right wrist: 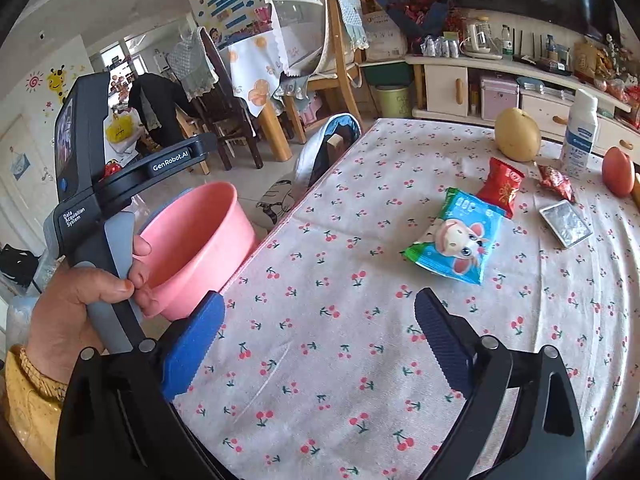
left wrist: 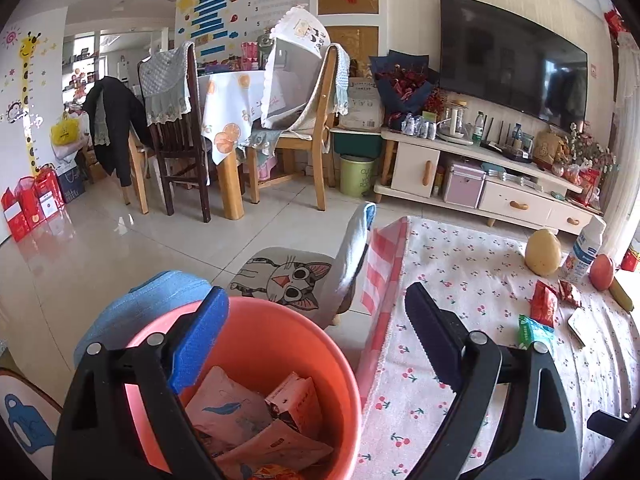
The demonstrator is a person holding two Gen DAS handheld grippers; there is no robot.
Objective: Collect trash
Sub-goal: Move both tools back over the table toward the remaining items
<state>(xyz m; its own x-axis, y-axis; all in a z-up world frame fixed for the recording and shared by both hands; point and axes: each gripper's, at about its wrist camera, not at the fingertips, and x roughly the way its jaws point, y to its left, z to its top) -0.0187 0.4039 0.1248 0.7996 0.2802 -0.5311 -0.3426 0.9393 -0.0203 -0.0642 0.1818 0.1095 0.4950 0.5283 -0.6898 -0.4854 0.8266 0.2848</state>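
Nearest the left camera, the left claw [left wrist: 316, 334] stands wide apart and empty above a pink bucket [left wrist: 256, 344] holding crumpled wrappers [left wrist: 256, 412]; beside it, over the cherry-print surface [right wrist: 320, 320], the right claw [right wrist: 318, 322] also gapes wide, gripping nothing; farther along lie a blue snack packet [right wrist: 456, 240], a red wrapper [right wrist: 500, 188], a foil packet [right wrist: 565, 223]; beyond, a pear [right wrist: 517, 134], bottle [right wrist: 579, 132] and apple [right wrist: 618, 172].

The left gripper's body [right wrist: 120, 168] carries "GenRobot.AI" in white on its black arm, and "Data Acquisition System" on its grey handle. On the wall poster [left wrist: 244, 4] stand large Chinese characters, among them 食 and 好, and the numbers 1 to 6; the smaller print is not readable.
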